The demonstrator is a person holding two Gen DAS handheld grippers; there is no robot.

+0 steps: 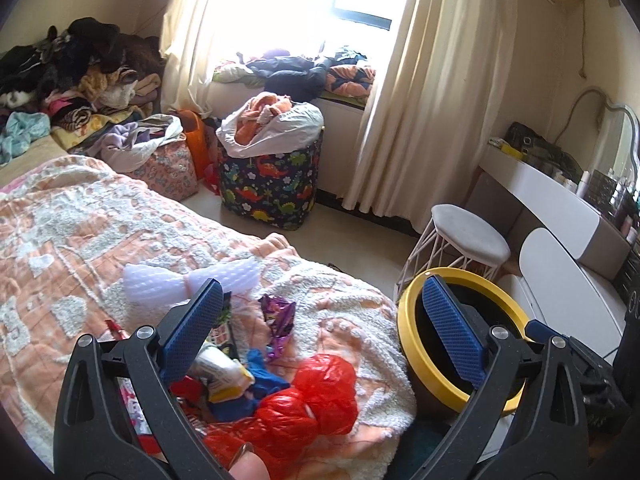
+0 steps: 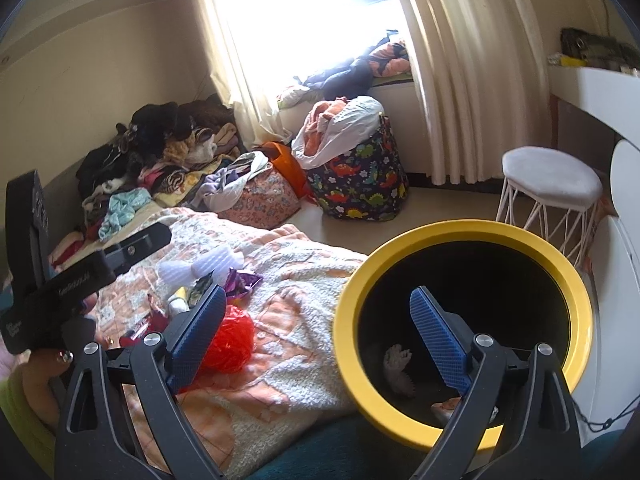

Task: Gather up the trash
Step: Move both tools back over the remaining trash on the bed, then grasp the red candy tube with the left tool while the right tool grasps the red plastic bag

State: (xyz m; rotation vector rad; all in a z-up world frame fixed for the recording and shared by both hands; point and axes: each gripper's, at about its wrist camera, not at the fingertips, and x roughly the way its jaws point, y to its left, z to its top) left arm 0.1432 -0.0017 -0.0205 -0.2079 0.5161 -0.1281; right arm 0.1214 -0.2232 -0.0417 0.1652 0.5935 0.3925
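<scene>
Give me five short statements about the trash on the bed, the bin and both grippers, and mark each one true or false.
1. The yellow-rimmed black trash bin is empty. False: a pale crumpled scrap lies on its bottom.
2. The left gripper is open and holds nothing. True.
3. The crumpled red plastic bag lies on the peach and white blanket. True.
4. The right gripper is shut on a wrapper. False: its jaws stand wide apart, empty.
5. The white foam fruit net is already in the bin. False: it lies on the blanket, beyond the purple foil wrapper.
</scene>
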